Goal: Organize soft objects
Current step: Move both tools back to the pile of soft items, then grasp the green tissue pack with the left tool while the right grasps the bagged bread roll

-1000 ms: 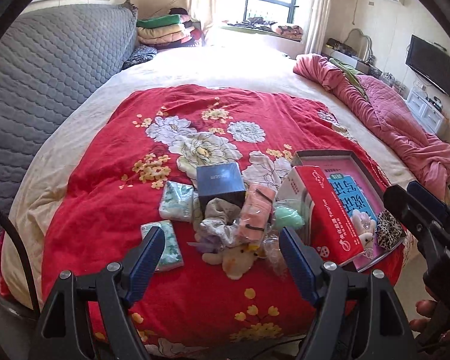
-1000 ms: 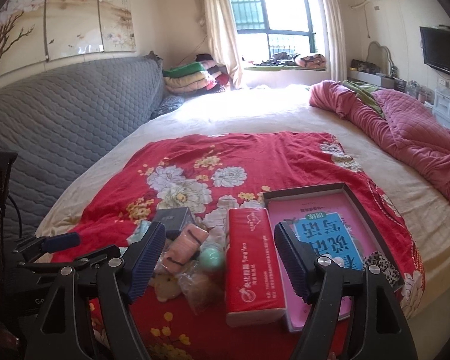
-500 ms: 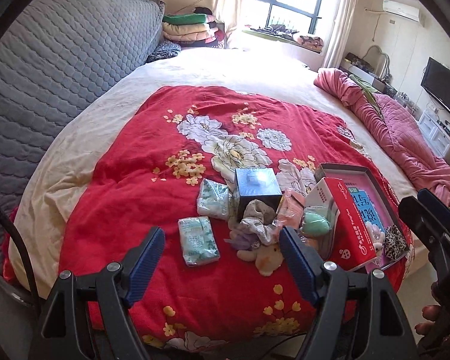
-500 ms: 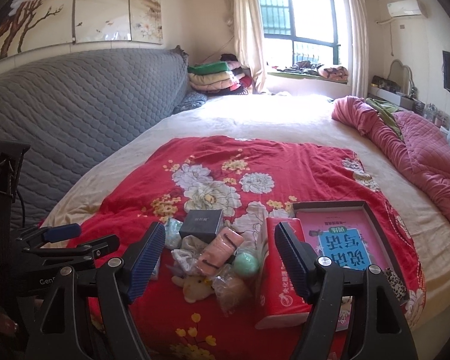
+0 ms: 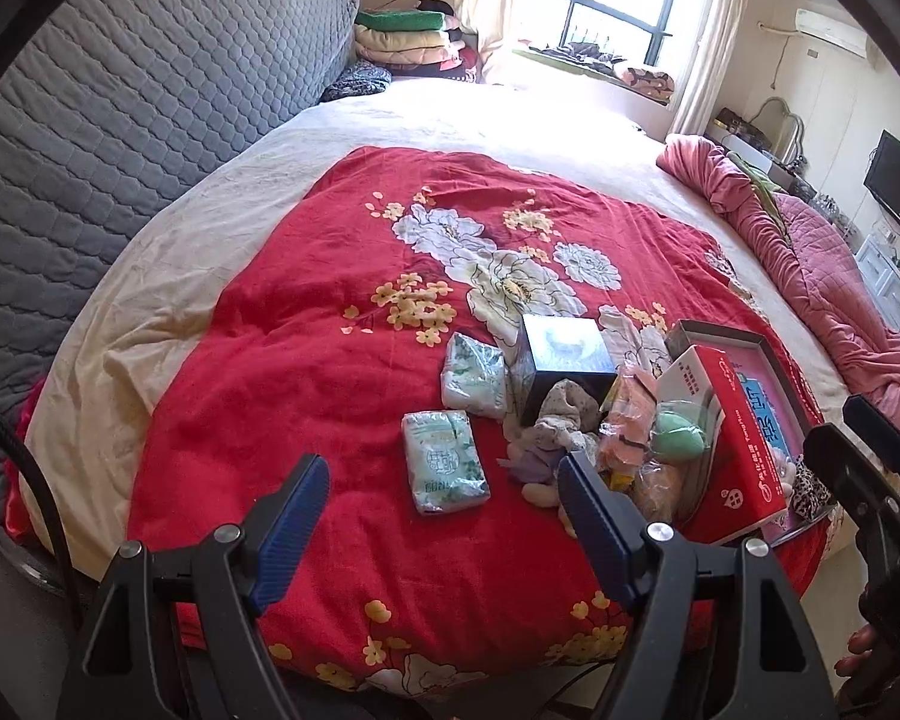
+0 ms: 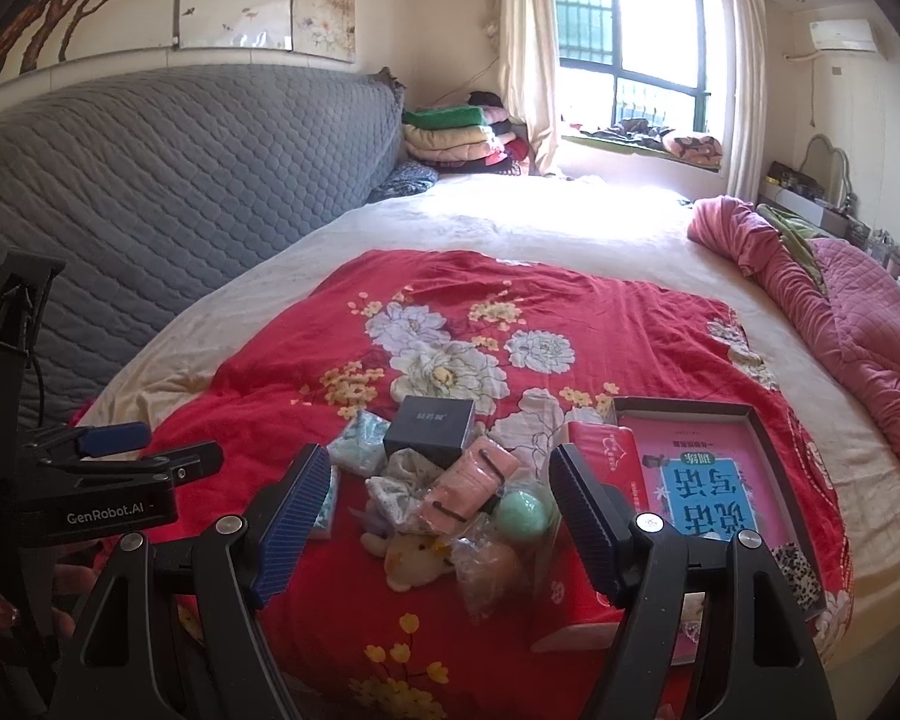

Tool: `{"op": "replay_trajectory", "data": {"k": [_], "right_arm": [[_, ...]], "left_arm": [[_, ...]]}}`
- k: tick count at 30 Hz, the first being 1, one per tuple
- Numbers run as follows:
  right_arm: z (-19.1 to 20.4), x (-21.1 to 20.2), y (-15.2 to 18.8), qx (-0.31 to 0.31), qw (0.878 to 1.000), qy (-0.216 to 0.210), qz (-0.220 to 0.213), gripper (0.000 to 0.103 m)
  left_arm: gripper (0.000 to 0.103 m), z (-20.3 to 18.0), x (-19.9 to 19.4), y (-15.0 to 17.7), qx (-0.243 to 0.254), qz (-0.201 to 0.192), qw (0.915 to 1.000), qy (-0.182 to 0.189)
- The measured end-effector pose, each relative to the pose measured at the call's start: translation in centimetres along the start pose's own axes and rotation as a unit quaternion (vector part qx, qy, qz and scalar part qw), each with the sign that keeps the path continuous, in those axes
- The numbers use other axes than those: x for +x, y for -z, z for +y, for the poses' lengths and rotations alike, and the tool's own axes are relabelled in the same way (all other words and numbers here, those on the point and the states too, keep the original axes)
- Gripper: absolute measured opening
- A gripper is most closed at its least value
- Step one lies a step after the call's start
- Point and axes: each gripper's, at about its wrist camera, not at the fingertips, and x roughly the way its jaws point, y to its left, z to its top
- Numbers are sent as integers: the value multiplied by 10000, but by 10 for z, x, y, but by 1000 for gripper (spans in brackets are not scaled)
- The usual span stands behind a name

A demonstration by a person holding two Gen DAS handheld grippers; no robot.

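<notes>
Both wrist views have swung since the earlier frames: the heap of soft things now sits further right in the left wrist view and more central in the right one, and the wall painting shows larger. Nothing on the red floral quilt (image 5: 306, 360) itself has shifted. Left gripper (image 5: 444, 516) hangs with its jaws spread wide and nothing between the pads; right gripper (image 6: 435, 516) is likewise released and empty, low over the heap. Near the lower right of the left view lies the shallow open box (image 5: 744, 342), holding a pink book (image 6: 708, 480) with a leopard-print piece at its near corner. A red tissue carton (image 5: 744, 438) leans on the box's left rim. Left of it the heap gathers a dark blue box (image 5: 564, 360), a pink pouch (image 6: 471, 489), a green ball (image 6: 522, 513), a grey scrunchie (image 5: 561, 414), a small plush toy (image 6: 414, 558) and a clear bag. Two green tissue packs stand apart on the left: the nearer tissue pack (image 5: 444, 462) is just ahead of the left gripper, the farther tissue pack (image 5: 474, 375) touches the dark box. Bare red quilt lies open to the left and beyond; the heap sits close to the bed's near edge, at the bottom of both views.
</notes>
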Motion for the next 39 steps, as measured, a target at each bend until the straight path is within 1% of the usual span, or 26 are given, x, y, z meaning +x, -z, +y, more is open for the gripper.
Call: {"op": "replay_trajectory", "data": {"k": [4, 15, 19, 22, 24, 29, 33, 37, 39], "right_arm": [[-1, 13, 10, -11, 9999, 18, 161, 77], [-2, 46, 40, -73, 9978, -78, 657, 77], [0, 63, 51, -182, 9954, -74, 941, 77], [0, 75, 59, -309, 9931, 22, 1130, 77], [0, 84, 64, -454, 9908, 167, 1260, 77], [1, 102, 75, -752, 9857, 411, 1452, 77], [4, 111, 81, -1010, 9822, 616, 1461, 77], [8, 121, 86, -1357, 9751, 939, 1481, 77], [6, 126, 88, -1411, 9730, 1022, 1511, 77]], "left_arm": [[78, -2, 11, 5, 12, 127, 9999, 49], [78, -5, 43, 18, 34, 456, 9989, 42], [78, -3, 55, 22, 8, 575, 9983, 56], [78, -2, 63, 25, -9, 652, 9978, 77], [78, 0, 69, 26, -53, 717, 9973, 125], [78, 8, 85, 29, -196, 889, 9958, 108], [78, 13, 98, 25, -309, 960, 9949, 67], [78, 13, 111, 21, -356, 1062, 9937, 40], [78, 11, 118, 19, -338, 1096, 9934, 20]]}}
